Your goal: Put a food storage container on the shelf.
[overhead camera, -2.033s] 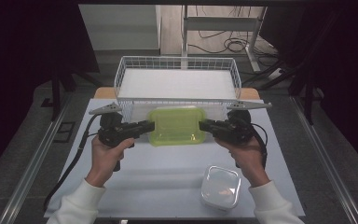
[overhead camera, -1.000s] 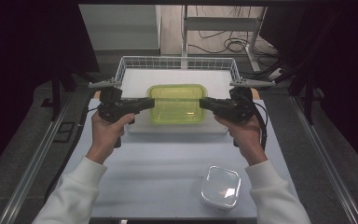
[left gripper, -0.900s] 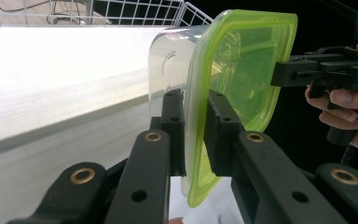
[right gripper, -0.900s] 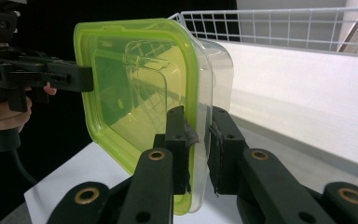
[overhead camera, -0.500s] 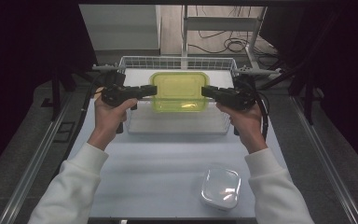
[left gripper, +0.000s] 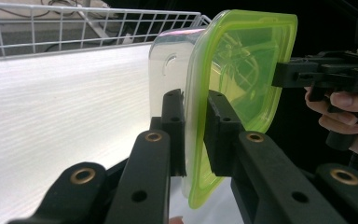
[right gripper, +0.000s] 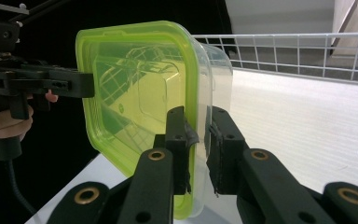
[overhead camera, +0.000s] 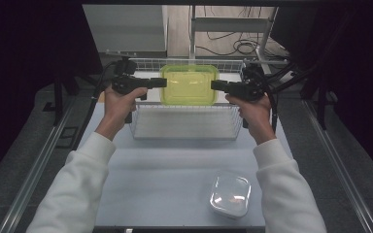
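A clear food container with a yellow-green lid (overhead camera: 189, 85) hangs level over the white wire basket (overhead camera: 184, 127). My left gripper (overhead camera: 161, 82) is shut on the container's left rim, and my right gripper (overhead camera: 215, 85) is shut on its right rim. In the left gripper view the jaws clamp the green lid edge (left gripper: 235, 70) with the clear tub behind it, and the other gripper (left gripper: 303, 74) bites the far side. The right gripper view mirrors this: its jaws pinch the container (right gripper: 140, 88) and the left gripper (right gripper: 70, 84) holds the opposite edge.
A second clear lidded container (overhead camera: 229, 195) sits on the white table near the front right. The basket's white floor (left gripper: 60, 102) lies below the held container. Dark space and cables surround the table beyond the basket's far wall (overhead camera: 194, 63).
Both grippers have carried the green-lidded container away from the person and upward, from above the basket's near wall to over its far half. The clear container at the front has stayed put.
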Demonstrator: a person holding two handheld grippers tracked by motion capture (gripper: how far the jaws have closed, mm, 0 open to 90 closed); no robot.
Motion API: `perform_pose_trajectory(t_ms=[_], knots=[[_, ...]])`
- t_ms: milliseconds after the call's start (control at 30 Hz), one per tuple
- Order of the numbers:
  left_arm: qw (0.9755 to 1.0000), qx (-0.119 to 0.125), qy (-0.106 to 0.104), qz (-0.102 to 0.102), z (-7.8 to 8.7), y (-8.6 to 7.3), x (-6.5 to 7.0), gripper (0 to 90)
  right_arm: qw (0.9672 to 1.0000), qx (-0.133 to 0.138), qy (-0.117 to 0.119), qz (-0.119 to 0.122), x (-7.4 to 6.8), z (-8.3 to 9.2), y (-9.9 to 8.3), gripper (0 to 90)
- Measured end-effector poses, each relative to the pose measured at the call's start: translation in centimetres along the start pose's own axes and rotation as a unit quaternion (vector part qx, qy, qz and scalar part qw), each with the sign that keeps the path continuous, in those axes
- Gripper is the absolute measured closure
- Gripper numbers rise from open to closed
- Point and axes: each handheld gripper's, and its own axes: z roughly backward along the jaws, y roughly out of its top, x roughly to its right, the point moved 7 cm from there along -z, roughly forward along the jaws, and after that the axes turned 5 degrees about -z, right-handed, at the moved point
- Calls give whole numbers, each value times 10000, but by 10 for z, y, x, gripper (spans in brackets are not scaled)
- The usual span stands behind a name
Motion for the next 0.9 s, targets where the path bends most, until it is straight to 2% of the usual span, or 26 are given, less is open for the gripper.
perform_pose_trajectory(t_ms=[200,433,800,900], knots=[[9998,-116,58,130,-8,1,-14,794,9998,-115,-24,-169,11,-16,3,787],[9993,-235,61,266,-17,0,-25,795,9991,-232,-41,-343,22,-26,3,786],[9981,-332,95,510,-28,-4,-35,795,9967,-380,-114,-709,35,-39,0,784],[9977,-331,91,580,-29,-3,-38,795,9966,-366,-97,-732,36,-41,2,784]])
